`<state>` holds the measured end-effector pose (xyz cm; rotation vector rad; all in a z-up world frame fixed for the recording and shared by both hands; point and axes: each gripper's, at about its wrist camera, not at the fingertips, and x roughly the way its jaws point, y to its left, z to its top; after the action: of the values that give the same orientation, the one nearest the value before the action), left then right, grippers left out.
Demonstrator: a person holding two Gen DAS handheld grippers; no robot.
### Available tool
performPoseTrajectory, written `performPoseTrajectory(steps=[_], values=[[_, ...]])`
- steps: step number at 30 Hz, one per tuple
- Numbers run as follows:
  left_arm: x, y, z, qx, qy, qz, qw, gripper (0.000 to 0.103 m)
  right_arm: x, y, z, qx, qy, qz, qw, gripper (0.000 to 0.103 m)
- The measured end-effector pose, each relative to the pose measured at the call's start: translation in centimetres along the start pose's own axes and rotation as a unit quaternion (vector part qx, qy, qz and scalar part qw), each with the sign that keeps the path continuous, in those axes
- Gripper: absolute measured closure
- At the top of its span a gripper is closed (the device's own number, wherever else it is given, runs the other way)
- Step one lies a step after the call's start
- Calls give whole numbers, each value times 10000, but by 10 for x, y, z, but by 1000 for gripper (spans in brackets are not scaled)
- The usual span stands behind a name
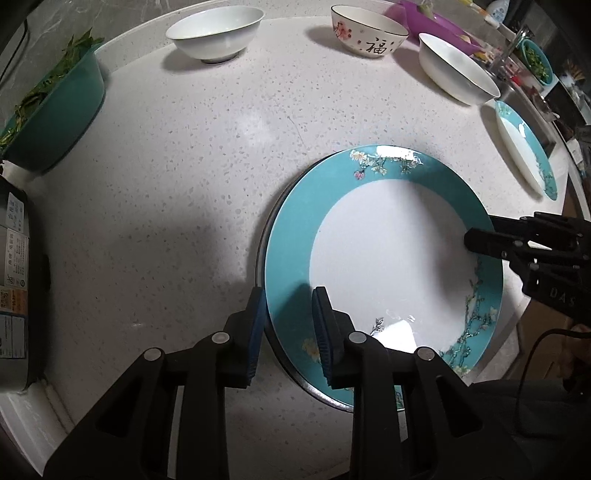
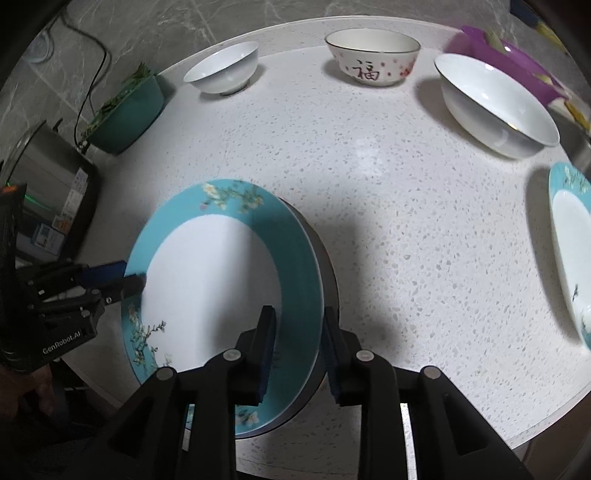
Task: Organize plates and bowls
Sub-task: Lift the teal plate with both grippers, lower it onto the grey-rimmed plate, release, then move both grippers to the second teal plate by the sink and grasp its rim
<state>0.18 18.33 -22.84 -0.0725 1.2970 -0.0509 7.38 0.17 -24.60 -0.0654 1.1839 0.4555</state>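
Observation:
A teal-rimmed floral plate [image 1: 388, 258] lies on top of another plate on the white speckled counter; it also shows in the right wrist view [image 2: 221, 280]. My left gripper [image 1: 290, 332] straddles its left rim, jaws apart with a gap around the rim. My right gripper [image 2: 299, 350] straddles the opposite rim, jaws also apart. A second teal plate [image 1: 528, 151] sits at the right. A plain white bowl [image 1: 216, 31], a bowl with a red character [image 1: 369, 33] and a wide white bowl [image 1: 458, 70] stand at the back.
A teal bowl of greens [image 1: 51, 110] stands at the back left beside a steel appliance [image 1: 14, 288]. A purple basin [image 2: 509, 62] sits behind the wide bowl. The counter's curved front edge [image 2: 480, 443] is near the stacked plates.

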Motion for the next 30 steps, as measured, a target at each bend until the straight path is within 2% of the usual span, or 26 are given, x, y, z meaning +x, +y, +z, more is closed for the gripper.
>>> performPoseTrajectory(steps=[4, 6, 8, 10, 12, 14, 15, 17, 18, 20, 22, 25, 26, 28, 30], values=[[-3, 6, 1, -116, -92, -73, 9999, 78, 1, 2, 0, -29, -25, -19, 10000, 68], [-8, 10, 4, -181, -207, -112, 9996, 73, -1, 1, 0, -5, -55, -2, 10000, 61], [-15, 12, 9, -230, -401, -168, 9988, 45, -4, -1, -1, 28, -115, 17, 9999, 49], [-24, 15, 15, -296, -622, -272, 9973, 40, -8, -2, 0, 72, -211, 42, 9997, 45], [-32, 16, 23, -391, -787, -492, 9949, 39, -11, -6, 0, 122, -254, 29, 9996, 40], [-42, 14, 33, -505, -991, -807, 9905, 31, -19, -13, 0, 289, -346, 149, 9989, 35], [-47, 12, 37, -522, -1088, -934, 9883, 30, -23, -16, 0, 328, -403, 182, 9985, 34], [-56, 3, 47, -514, -1286, -1372, 9808, 26, -37, -26, 0, 463, -599, 359, 9965, 26], [-59, -1, 52, -547, -1352, -1625, 9759, 23, -47, -35, 0, 625, -735, 596, 9935, 21], [-65, -15, 62, -708, -1542, -2071, 9635, 14, -65, -56, -3, 1022, -1011, 1214, 9821, 2], [-67, -37, 72, -700, -1639, -2452, 9530, 14, -80, -87, -7, 1488, -1201, 1812, 9647, 0], [-64, -81, 83, -610, -1751, -2761, 9431, 14, -104, -142, -15, 1989, -1471, 2221, 9431, 0], [-61, -97, 87, -629, -1728, -2839, 9411, 14, -111, -158, -18, 2079, -1588, 2307, 9372, 0], [-50, -128, 97, -614, -1558, -2898, 9423, 14, -127, -203, -28, 2331, -1911, 2477, 9207, 0], [-35, -159, 109, -561, -1378, -2837, 9473, 14, -139, -240, -33, 2349, -1957, 2355, 9225, 0]])
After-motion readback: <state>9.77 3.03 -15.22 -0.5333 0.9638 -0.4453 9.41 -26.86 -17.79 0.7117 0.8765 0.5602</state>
